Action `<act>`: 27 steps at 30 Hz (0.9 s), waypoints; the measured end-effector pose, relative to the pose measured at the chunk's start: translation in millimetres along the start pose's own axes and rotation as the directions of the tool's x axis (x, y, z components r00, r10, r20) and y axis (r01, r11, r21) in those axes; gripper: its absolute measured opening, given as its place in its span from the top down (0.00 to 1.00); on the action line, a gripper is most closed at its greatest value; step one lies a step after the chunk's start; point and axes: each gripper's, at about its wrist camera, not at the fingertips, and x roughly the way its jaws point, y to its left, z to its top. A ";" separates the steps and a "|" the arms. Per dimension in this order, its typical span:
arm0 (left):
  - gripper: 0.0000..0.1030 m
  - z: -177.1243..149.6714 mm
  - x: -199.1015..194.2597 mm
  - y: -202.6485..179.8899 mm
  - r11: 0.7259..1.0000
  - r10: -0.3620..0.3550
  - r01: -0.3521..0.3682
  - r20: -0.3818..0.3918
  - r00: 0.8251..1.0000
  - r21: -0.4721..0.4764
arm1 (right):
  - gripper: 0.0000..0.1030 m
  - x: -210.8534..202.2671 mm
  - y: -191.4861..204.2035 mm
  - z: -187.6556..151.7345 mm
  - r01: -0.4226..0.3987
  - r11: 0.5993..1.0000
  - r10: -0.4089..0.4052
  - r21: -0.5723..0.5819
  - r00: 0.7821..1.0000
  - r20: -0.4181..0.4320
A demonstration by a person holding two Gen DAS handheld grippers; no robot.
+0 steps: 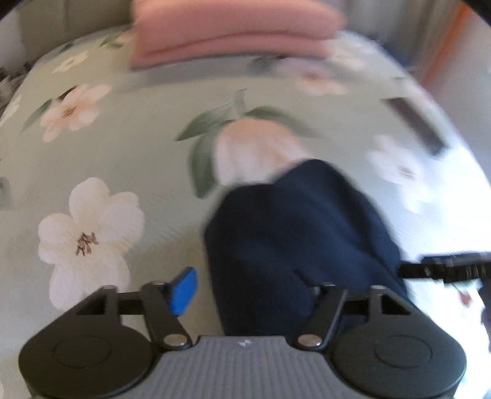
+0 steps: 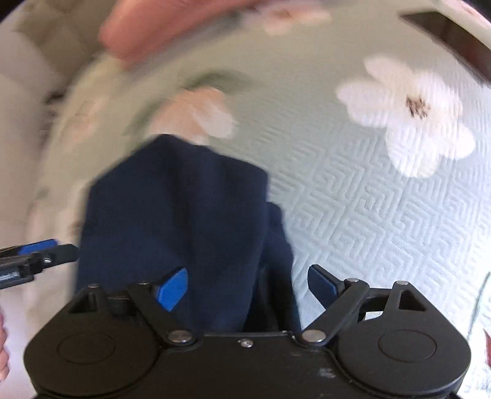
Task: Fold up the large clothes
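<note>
A folded navy garment (image 1: 294, 239) lies on the floral bedspread (image 1: 129, 159). In the left wrist view it fills the gap of my left gripper (image 1: 245, 291); the left blue pad (image 1: 183, 290) shows and the right finger is hidden under cloth. The jaws stand wide apart. In the right wrist view the navy garment (image 2: 184, 214) sits between the two blue pads of my right gripper (image 2: 245, 288), which are spread wide and not pinching it. The right gripper shows at the right edge of the left wrist view (image 1: 445, 270).
A folded pink garment (image 1: 233, 33) lies at the far side of the bed, also blurred in the right wrist view (image 2: 159, 27). A dark flat object (image 1: 414, 122) lies near the bed's right edge. A pale headboard (image 2: 21, 70) stands to the left.
</note>
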 end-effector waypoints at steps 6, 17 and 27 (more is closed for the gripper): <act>0.20 -89.4 -9.1 -20.5 0.989 -0.142 0.146 -0.139 0.980 0.017 | 0.01 -31.1 17.4 -69.2 -0.105 0.983 0.085 -0.149 0.987 -0.138; 0.00 -125.0 37.7 -28.6 0.977 -0.014 0.057 -0.208 0.978 0.203 | 0.00 41.2 -20.5 -83.6 0.089 0.961 -0.148 -0.263 0.966 -0.212; 0.04 -81.7 16.8 32.6 0.979 -0.157 0.152 -0.029 0.987 -0.134 | 0.01 2.6 -39.1 -25.6 -0.195 0.976 0.187 -0.100 0.979 -0.079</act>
